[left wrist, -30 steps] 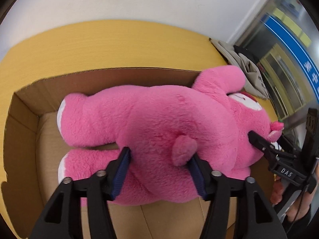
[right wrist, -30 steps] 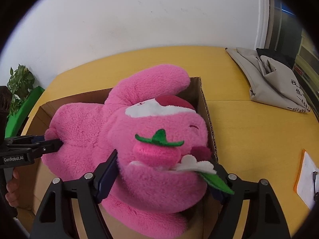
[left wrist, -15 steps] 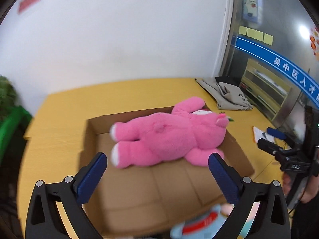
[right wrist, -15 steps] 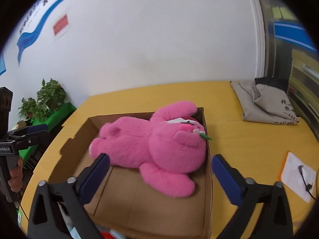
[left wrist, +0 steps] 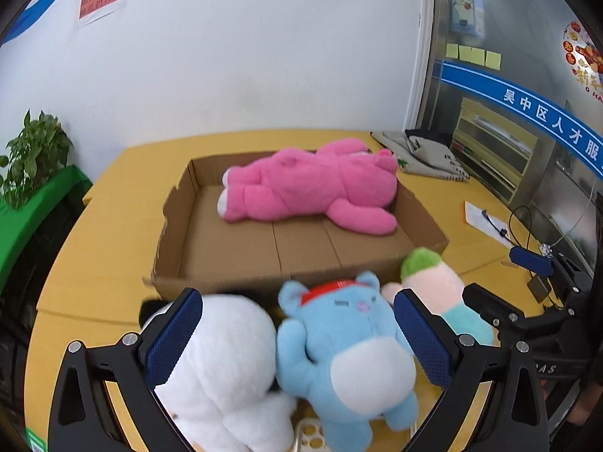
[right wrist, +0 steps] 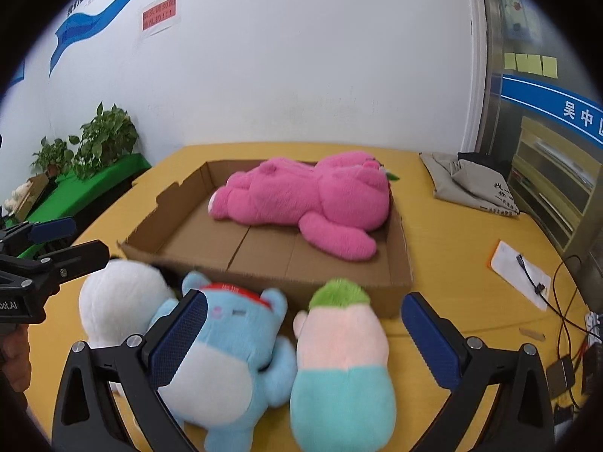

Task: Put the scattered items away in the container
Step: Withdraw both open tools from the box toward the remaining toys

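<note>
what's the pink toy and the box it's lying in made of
Pink toy: seemingly plush fabric, matte, fuzzy pile, soft rounded limbs.
Box: corrugated cardboard by its look, plain brown and matte, with fold creases across its floor and raw, ragged cut edges.

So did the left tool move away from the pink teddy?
Yes. The open left tool pulled back from the pink plush bear, out past the near wall of the brown cardboard box.
</note>
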The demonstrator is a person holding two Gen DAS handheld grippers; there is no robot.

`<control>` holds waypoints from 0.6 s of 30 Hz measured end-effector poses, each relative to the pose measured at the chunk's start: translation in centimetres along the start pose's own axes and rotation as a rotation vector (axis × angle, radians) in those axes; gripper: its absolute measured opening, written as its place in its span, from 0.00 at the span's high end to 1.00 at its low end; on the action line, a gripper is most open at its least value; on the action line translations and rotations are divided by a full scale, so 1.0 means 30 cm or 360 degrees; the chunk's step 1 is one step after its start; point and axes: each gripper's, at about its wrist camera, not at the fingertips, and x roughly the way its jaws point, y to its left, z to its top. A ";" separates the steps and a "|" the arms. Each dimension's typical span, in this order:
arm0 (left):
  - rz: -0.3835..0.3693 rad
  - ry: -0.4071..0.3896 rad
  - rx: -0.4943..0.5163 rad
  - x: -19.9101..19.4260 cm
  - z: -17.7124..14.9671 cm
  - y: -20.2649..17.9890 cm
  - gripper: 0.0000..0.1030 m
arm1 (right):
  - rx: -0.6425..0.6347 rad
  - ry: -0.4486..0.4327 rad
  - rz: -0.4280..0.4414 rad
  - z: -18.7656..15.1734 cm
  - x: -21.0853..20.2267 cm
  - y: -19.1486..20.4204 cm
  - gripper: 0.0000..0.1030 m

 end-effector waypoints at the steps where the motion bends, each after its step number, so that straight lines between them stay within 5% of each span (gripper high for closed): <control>1: -0.0002 0.0004 0.0000 -0.003 -0.009 -0.002 0.00 | -0.0014 0.0014 -0.0009 -0.012 -0.004 0.005 0.00; 18: -0.0063 0.0014 -0.0009 -0.011 -0.059 -0.008 0.00 | -0.0027 0.0048 -0.0016 -0.047 0.011 0.004 0.00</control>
